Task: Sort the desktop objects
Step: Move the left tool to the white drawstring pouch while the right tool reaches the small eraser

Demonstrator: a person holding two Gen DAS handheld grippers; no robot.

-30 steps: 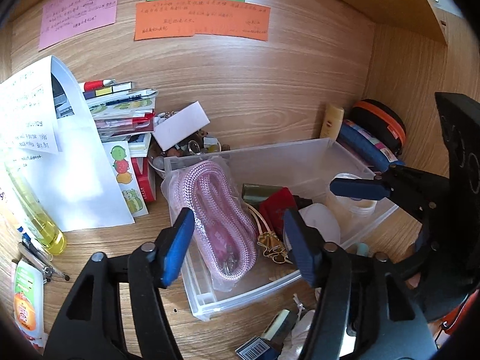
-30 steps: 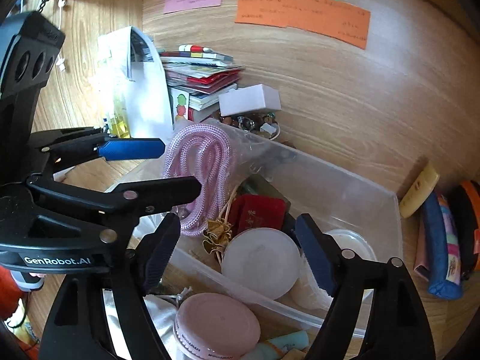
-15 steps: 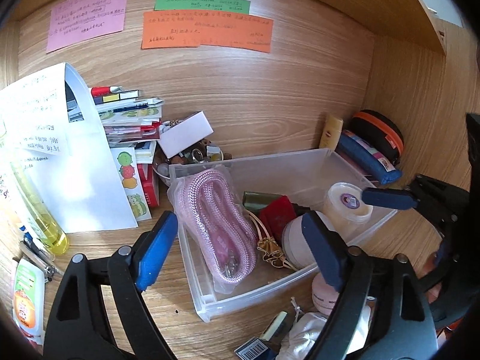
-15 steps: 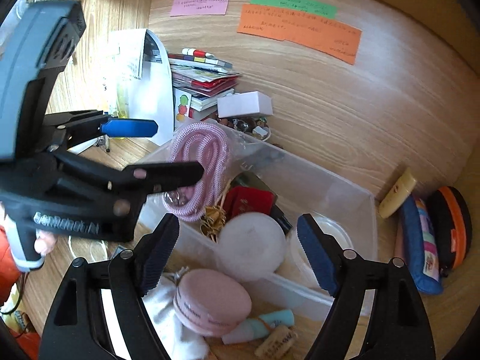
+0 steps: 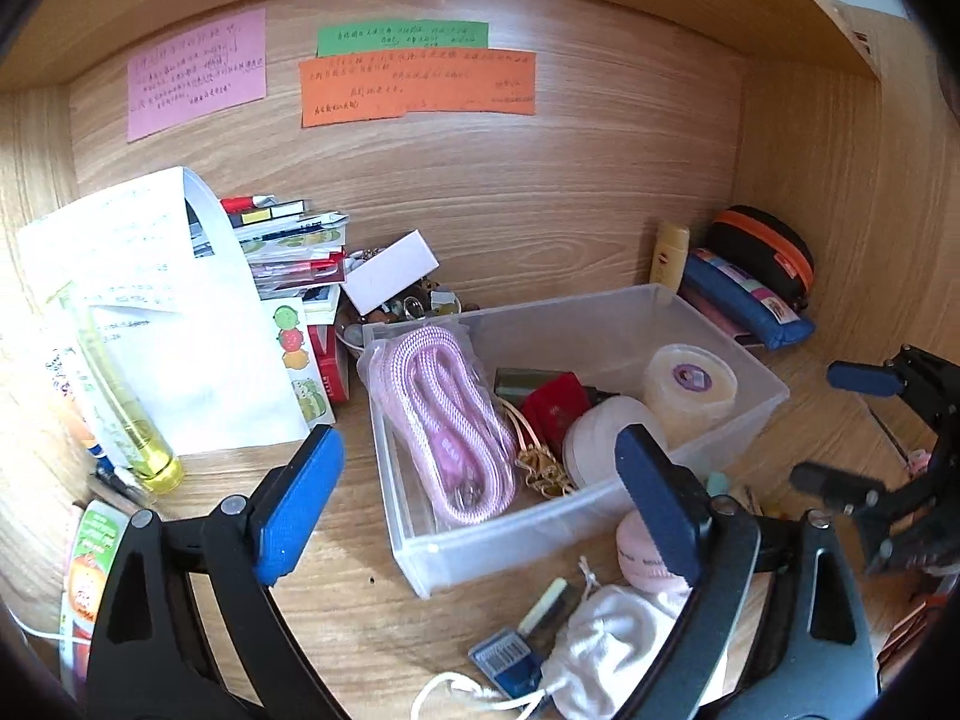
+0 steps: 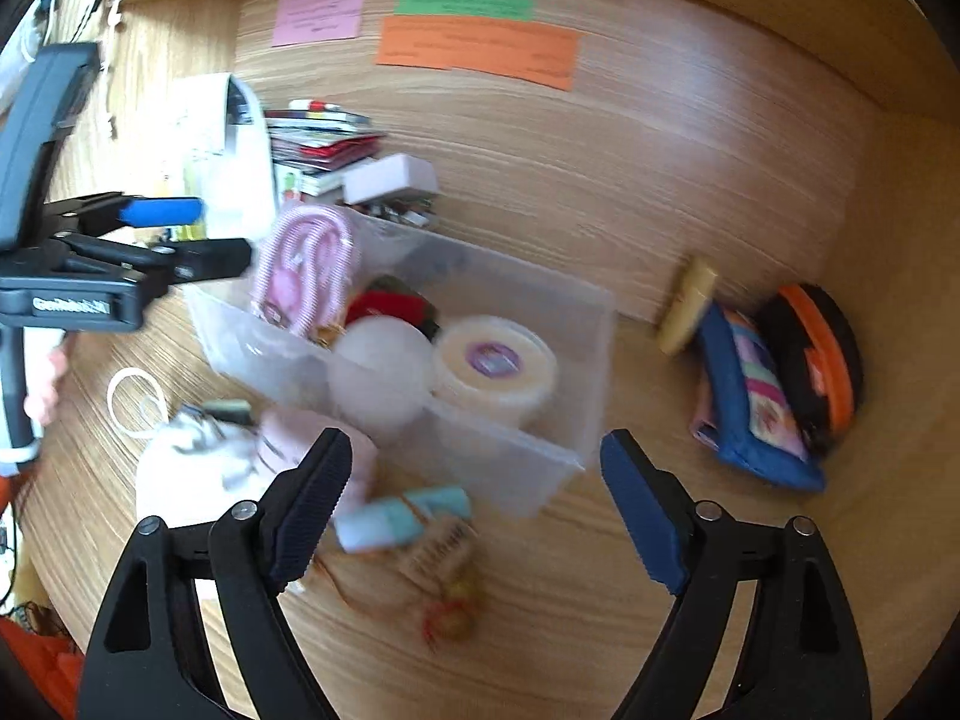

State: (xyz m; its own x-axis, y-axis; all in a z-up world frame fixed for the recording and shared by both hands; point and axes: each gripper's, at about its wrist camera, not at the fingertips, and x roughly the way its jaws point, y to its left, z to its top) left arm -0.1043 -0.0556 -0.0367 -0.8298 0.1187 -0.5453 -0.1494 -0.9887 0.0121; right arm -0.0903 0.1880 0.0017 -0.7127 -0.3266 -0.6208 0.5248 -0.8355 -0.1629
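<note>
Hovering above desk, right gripper (image 6: 474, 510) wide open, empty; teal tube (image 6: 405, 517) lies just ahead-left between fingers, long axis crosswise, beside clear bin (image 6: 540, 468). Left gripper (image 5: 480, 492) open, farther.

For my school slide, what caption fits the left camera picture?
Open left gripper above a clear bin holding pink rope.

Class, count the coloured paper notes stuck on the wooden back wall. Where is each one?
3: a pink note at left, a green note to its right, an orange note just beneath the green one.
</note>
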